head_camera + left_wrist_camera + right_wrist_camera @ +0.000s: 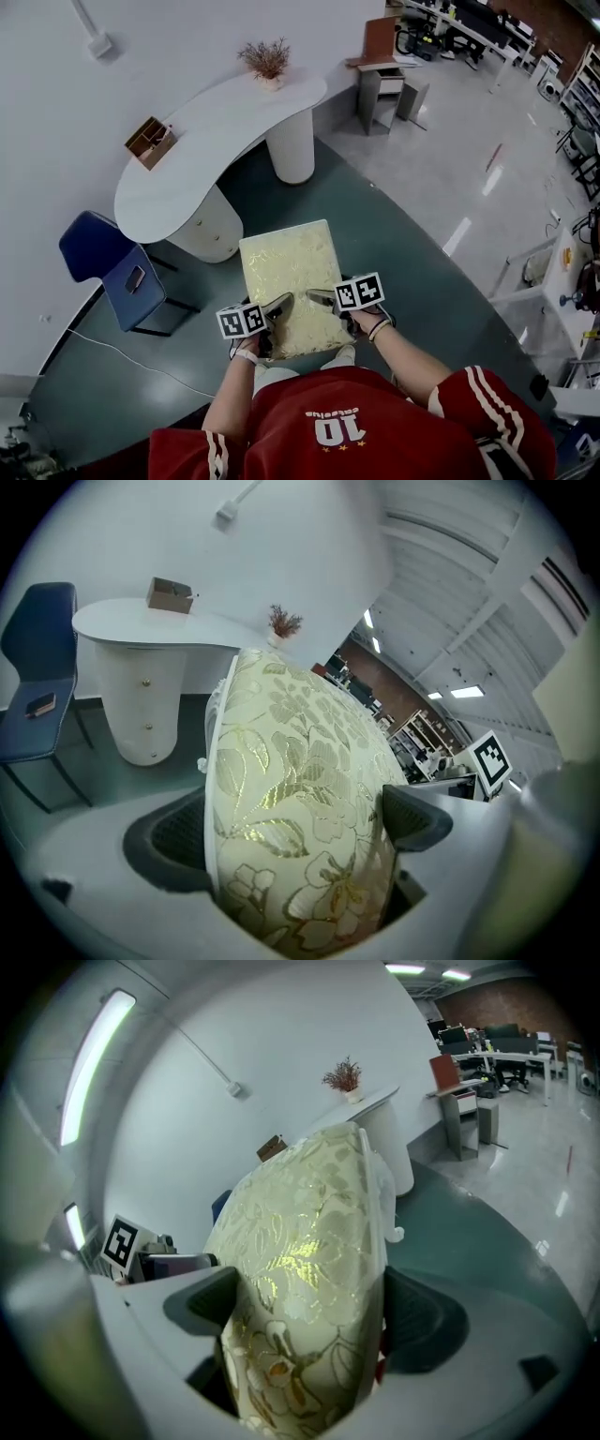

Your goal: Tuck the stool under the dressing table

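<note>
My left gripper (277,307) and right gripper (322,298) both clamp the near cushion edge of the stool (291,267) — the seat extends ahead of my jaws. Carrying step, I judge; next it needs pushing forward, kept low, under the dressing table (202,155) beyond.

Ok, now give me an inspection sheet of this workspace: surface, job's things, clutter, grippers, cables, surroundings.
Surface: teal floor.
Job's things: stool, cream floral cushion, held short of the white dressing table, not yet under it.
Clutter: dried plant and wooden box on the table; blue chair beside it, small dark item on its seat.
Grippers: left gripper and right gripper both clamped on the stool's cushion.
Cables: white cable on floor near the chair.
Surroundings: white wall behind the table; desks beyond.
</note>
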Motion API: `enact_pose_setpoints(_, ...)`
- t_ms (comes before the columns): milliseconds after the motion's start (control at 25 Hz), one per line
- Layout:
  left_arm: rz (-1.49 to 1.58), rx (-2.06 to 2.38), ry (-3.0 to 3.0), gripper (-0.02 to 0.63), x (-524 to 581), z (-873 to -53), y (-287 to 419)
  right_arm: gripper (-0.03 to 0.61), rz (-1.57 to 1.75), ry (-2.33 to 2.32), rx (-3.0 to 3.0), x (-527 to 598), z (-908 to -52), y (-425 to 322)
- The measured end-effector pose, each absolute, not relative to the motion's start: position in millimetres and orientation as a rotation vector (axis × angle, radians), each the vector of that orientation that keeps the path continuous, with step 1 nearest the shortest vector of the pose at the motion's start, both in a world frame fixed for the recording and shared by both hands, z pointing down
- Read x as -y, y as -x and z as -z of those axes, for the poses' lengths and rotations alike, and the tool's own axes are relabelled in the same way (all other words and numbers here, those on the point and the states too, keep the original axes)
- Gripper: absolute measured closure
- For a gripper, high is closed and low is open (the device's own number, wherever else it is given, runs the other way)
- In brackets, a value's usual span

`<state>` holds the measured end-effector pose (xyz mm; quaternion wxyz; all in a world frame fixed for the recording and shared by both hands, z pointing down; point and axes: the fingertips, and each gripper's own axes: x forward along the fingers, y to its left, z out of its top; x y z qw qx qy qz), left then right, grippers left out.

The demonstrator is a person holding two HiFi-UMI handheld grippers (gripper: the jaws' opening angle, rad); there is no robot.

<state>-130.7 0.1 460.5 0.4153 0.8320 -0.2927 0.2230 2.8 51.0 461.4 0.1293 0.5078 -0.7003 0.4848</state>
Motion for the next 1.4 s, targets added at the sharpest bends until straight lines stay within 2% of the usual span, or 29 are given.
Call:
enact_pose_setpoints(480, -0.395, 0.857, -1.996, 0.039, 31, -461, 75, 0.100, -1.246, -1.353, 2.070, 3, -445, -64)
enact_pose_setpoints(1400, -0.400, 0.938, -1.943, 0.040, 188, -488, 23, 0.095, -1.297, -1.290, 2.115, 165, -477, -118)
